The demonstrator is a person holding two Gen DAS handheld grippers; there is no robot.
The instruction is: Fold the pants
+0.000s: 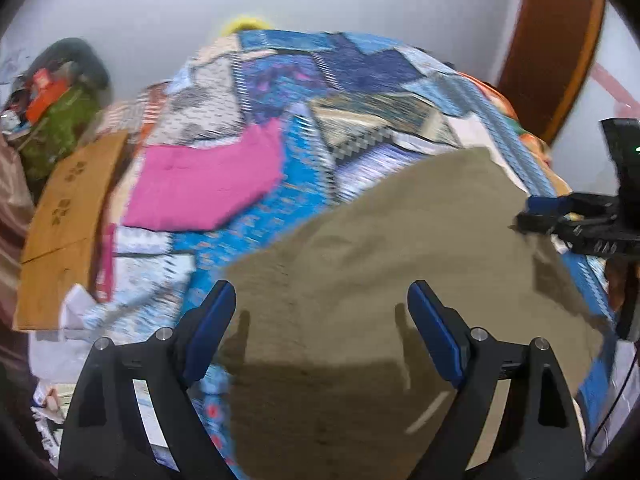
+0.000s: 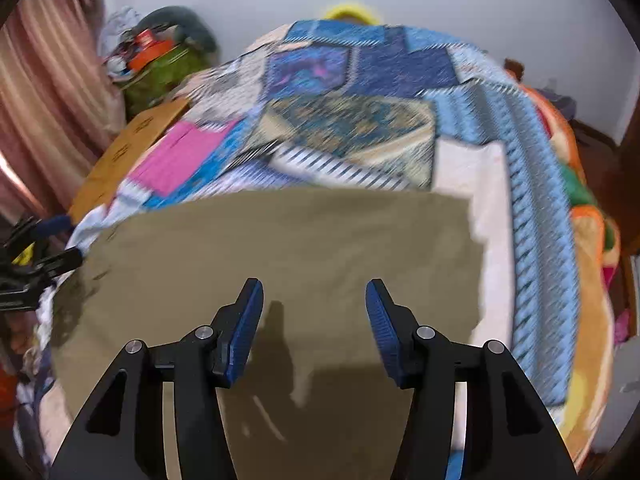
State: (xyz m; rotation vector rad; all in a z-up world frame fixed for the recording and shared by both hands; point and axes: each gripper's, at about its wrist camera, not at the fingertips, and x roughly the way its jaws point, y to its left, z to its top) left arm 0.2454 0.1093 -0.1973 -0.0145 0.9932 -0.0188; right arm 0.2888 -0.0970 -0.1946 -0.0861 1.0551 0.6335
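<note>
Khaki pants [image 2: 280, 248] lie flat on quilted bed [image 2: 532, 184]: soft, light, limp cloth; best pinched at corners. Left gripper [image 1: 322, 328] wide open, right gripper [image 2: 314, 328] half open, both empty.

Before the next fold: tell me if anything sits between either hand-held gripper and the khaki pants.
Nothing visible does. The left hand-held gripper and right hand-held gripper hang open directly over the khaki pants; the pink cloth lies apart on the bedspread.
</note>
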